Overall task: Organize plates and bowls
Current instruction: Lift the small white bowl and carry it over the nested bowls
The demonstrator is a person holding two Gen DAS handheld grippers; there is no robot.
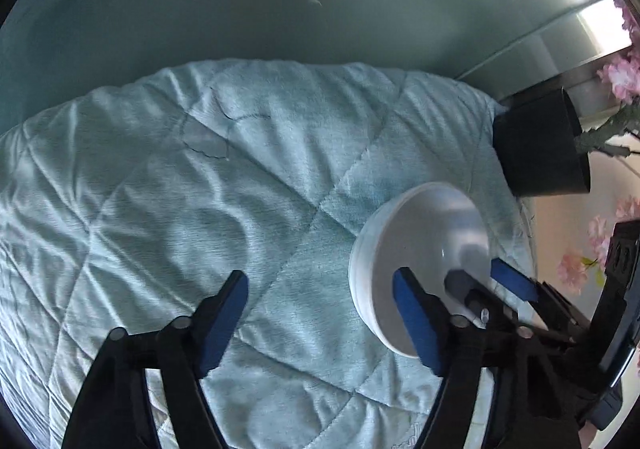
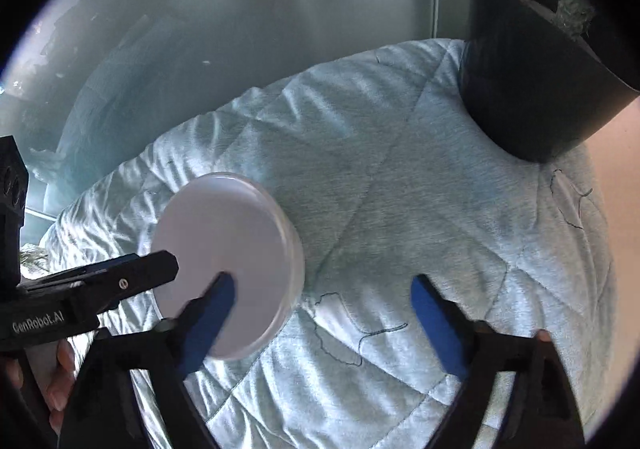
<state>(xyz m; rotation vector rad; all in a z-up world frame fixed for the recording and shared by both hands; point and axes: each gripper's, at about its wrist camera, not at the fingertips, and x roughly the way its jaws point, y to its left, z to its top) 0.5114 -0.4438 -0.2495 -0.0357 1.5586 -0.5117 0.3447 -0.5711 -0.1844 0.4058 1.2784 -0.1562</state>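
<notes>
The white bowl [image 1: 420, 261] sits on the pale quilt [image 1: 200, 177], at about four o'clock in the left wrist view and at about eight o'clock in the right wrist view, where only one stack of white ware shows; whether it is a single bowl or two nested I cannot tell, though a doubled rim hints at nesting. The left gripper [image 1: 320, 313] is spread wide and holds nothing, its right finger crossing in front of the bowl's near rim. The right gripper [image 2: 322, 321] is likewise released, its left finger overlapping the bowl's edge in its own view, while the other tool's black finger reaches in from nine o'clock. The step in hand looks like settling or approaching this bowl; the next move calls for closing one pair of fingers over the rim without tipping it on the soft cloth. A dark flowerpot [image 2: 532, 69] stands at two o'clock, near the quilt's edge and apart from the bowl. Open quilt lies toward twelve and ten o'clock in the left view.
</notes>
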